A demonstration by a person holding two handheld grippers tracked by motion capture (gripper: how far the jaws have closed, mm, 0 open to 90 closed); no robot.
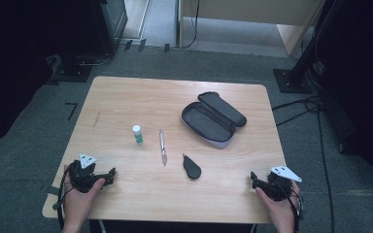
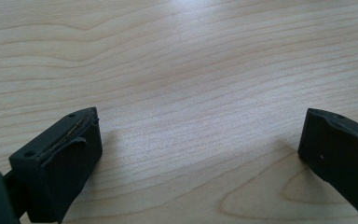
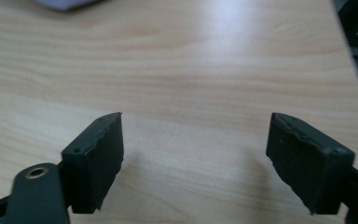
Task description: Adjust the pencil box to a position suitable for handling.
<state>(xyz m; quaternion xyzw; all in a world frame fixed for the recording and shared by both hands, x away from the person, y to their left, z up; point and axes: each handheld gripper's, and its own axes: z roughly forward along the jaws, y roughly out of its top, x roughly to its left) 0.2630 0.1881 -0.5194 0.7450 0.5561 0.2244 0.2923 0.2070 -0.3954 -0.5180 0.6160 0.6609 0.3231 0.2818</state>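
Note:
On the wooden table (image 1: 126, 92) lie an open black zip case (image 1: 213, 118), a slim pen (image 1: 162, 147), a small white tube with a green label (image 1: 137, 134) and a black teardrop-shaped item (image 1: 191, 167). My left gripper (image 1: 110, 175) rests near the front left corner, pointing right. Along its own jaws, my left gripper (image 2: 200, 140) is open over bare wood. By the front right edge, my right gripper (image 1: 252, 180) points left. Seen from its own camera, my right gripper (image 3: 196, 144) is open with nothing between the jaws. A pale edge of the case (image 3: 65, 3) shows at the top.
Grey carpet surrounds the table. A black stand base (image 1: 291, 77) and loose cables (image 1: 311, 104) lie to the right rear, and dark equipment (image 1: 102, 24) stands at the back left. Bare wood stretches along the front between the two grippers.

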